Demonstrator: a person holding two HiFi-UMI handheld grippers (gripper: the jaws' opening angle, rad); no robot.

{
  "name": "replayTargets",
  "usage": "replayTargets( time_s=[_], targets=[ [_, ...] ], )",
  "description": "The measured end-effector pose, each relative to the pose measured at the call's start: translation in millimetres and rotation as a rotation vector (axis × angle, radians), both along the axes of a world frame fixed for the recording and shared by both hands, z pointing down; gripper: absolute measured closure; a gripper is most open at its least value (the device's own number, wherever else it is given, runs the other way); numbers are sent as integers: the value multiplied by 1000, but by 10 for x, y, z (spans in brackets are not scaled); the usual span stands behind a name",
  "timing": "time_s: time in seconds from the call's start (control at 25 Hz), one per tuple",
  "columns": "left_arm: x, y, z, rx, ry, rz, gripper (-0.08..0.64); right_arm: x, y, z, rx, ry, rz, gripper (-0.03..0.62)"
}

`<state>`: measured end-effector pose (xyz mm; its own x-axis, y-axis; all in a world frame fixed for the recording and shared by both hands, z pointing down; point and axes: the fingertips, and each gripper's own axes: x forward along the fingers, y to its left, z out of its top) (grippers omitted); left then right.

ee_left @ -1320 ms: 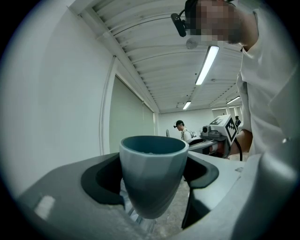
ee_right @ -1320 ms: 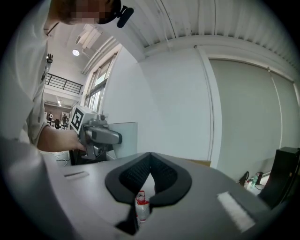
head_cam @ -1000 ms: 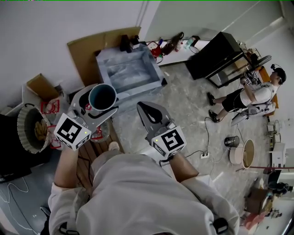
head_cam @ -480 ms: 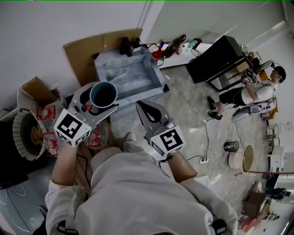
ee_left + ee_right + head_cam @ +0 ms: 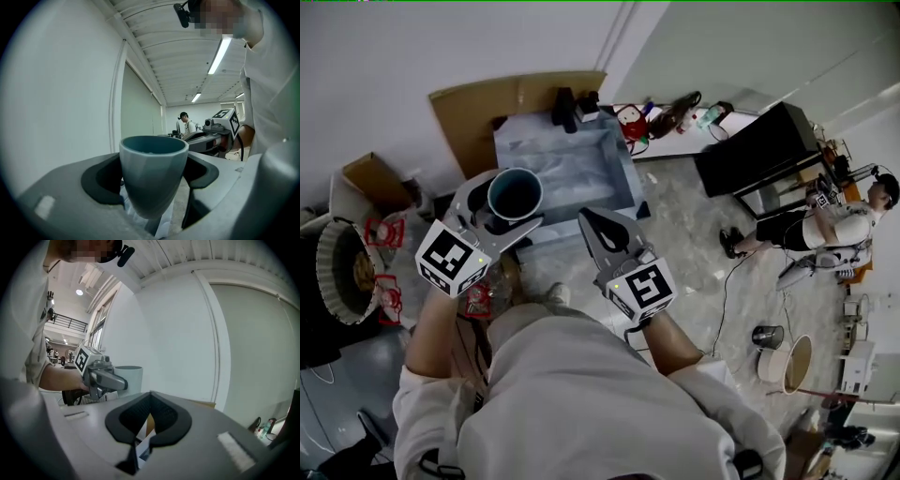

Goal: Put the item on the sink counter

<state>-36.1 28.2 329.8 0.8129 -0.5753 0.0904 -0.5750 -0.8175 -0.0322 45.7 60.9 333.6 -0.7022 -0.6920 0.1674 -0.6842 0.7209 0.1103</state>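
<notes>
The teal cup [image 5: 153, 168] is being gripped upright in the left claw [image 5: 514, 202], its tapering wall being pressed by both pads; the right claw [image 5: 589, 220], just beside it, is being held shut on nothing; the sink counter [image 5: 510, 141] is lying ahead of and below both claws. The cup is being judged light, rigid, smooth and probably breakable; the wall below the rim is being judged the surest hold.

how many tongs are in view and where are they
2. The left tongs are at the head view's left, closed on a teal cup. The right tongs are beside them near the centre, shut and empty. None seems hidden.
</notes>
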Motion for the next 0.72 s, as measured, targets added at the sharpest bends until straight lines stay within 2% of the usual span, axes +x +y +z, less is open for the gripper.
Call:
replayTargets(
  time_s=[0.28,0.72],
  targets=[
    [259,-466,124,-24,-9,-57,176,309,-493,59,-9,15,-67,588],
    [221,-1011,423,-74,-49,-99,176,221,-988,244,-57,-16,-111,588]
  ],
)
